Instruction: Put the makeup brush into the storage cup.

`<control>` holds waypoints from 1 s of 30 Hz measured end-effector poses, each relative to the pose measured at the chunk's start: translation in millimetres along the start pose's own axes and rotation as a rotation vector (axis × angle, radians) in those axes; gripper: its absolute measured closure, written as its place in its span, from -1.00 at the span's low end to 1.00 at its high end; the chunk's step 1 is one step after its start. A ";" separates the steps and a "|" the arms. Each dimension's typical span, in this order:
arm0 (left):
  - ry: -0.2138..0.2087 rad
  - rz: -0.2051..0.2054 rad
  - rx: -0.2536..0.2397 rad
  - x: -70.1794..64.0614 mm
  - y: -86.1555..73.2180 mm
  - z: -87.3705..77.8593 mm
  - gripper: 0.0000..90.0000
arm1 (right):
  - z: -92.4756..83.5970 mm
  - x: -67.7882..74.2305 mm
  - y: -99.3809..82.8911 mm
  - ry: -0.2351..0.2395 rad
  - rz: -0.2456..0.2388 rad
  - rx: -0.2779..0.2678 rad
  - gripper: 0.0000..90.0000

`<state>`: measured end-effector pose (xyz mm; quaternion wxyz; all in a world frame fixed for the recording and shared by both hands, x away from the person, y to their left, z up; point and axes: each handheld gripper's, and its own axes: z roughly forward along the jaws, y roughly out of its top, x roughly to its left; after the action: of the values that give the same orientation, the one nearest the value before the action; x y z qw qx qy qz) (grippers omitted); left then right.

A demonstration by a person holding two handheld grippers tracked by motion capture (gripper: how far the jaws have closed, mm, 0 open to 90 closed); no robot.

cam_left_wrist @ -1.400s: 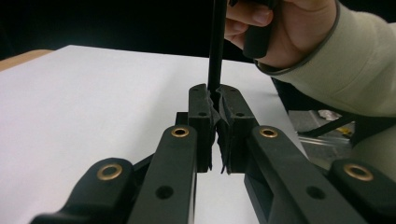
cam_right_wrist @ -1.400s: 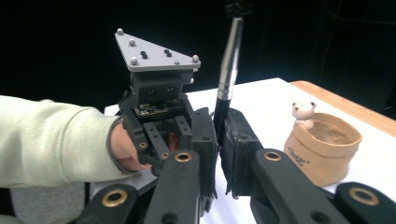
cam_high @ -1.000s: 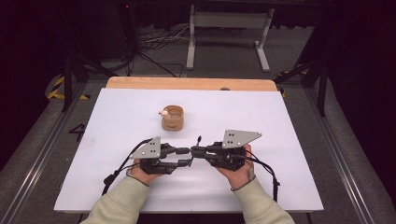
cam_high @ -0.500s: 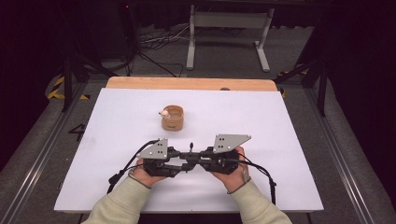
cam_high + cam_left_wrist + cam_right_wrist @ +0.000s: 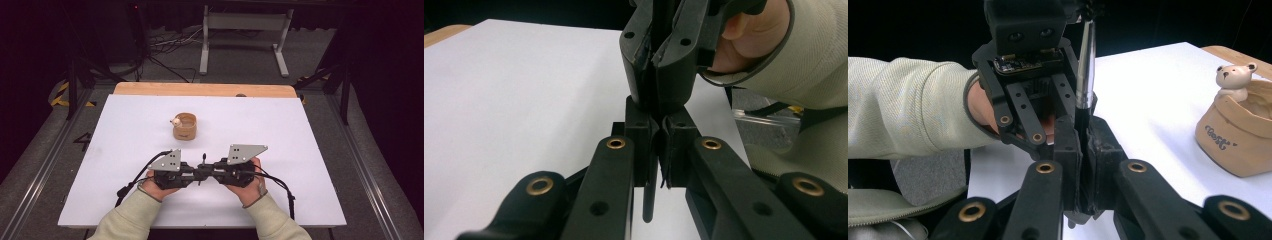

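Observation:
Near the table's front middle, my two grippers meet tip to tip. A slim dark pen with a silver barrel stands upright between them. My right gripper is shut on its lower dark part. My left gripper faces it, and its jaws have just been closing with the pen's thin dark end between them; they now press on it. In the high view, the left gripper and right gripper lie level on the white table, each held by a hand.
A tan cup with a small bear figure on its rim stands behind the grippers, towards the table's middle. Cables trail from both grippers over the front edge. A metal stand stands on the floor beyond the table.
The two grippers have drawn together until their tips meet around the pen. The left gripper's jaws have closed on it. Both hands slid slightly towards the front edge.

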<state>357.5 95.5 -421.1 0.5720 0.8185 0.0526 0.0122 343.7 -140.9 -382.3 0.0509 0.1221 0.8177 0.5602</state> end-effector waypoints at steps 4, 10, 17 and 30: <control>0.006 0.006 0.000 0.0 0.3 -0.2 0.88 | -0.3 0.3 0.3 -0.004 -0.005 0.001 0.84; 0.023 -0.006 -0.010 1.8 1.4 -2.9 0.88 | -5.0 1.3 2.1 -0.037 -0.003 -0.017 0.31; 0.081 -0.069 -0.053 10.5 8.0 -14.1 0.88 | -21.8 2.0 1.9 -0.158 -0.044 -0.064 -0.28; 0.265 -0.101 -0.085 27.0 33.0 -28.1 0.88 | -57.8 -5.5 -5.7 -0.318 -0.013 -0.082 -0.58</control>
<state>384.5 113.2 -381.6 0.5940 0.7812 0.1680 0.0934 335.4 -196.5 -366.7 0.1881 0.2016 0.7767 0.5663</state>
